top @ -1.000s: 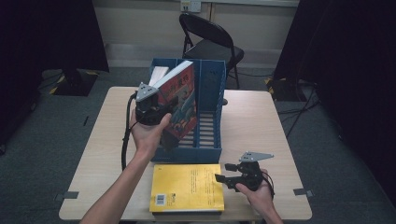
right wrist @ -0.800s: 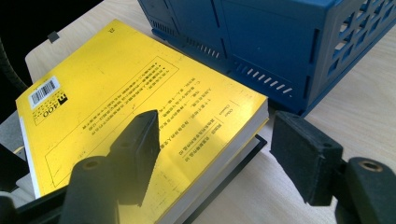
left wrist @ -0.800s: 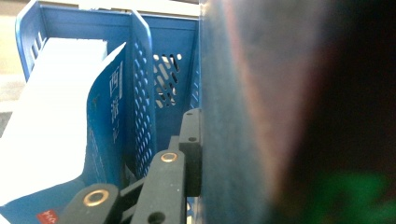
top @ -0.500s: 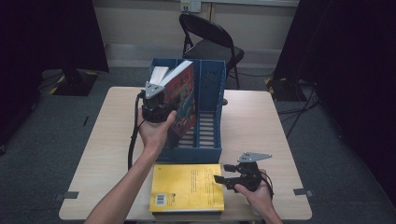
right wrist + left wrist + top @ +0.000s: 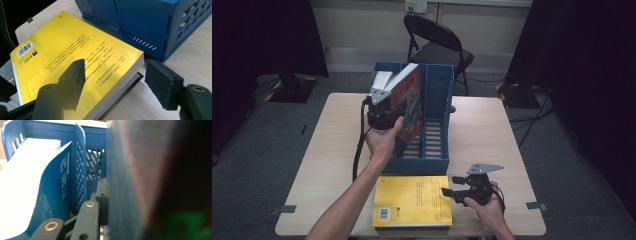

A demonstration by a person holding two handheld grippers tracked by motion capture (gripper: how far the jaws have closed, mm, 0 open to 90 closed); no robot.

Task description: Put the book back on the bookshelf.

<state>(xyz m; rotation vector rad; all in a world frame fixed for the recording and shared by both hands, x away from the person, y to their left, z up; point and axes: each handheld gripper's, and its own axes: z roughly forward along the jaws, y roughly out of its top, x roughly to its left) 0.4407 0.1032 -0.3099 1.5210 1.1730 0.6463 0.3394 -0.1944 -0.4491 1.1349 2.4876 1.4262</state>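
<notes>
High view: left gripper (image 5: 388, 107), fingers clamped on a red book (image 5: 409, 107), lowers it into the blue file rack (image 5: 437, 117) at the counter's far edge. Next, judging by this, comes seating and release; right gripper (image 5: 452, 192) rests with fingers open at the yellow book (image 5: 412, 200) on the near edge.

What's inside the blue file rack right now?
The blue file rack holds a white-paged blue book in its left slot; the left gripper lowers a red book beside it. Slot floors are hidden.

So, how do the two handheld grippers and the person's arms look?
Both grippers, left gripper and right gripper, are black, each topped with a grey three-cornered plate. A black cable trails from the left one. The fingers are blocky and black, with brass-coloured rivets. The forearms are bare, without sleeves.
</notes>
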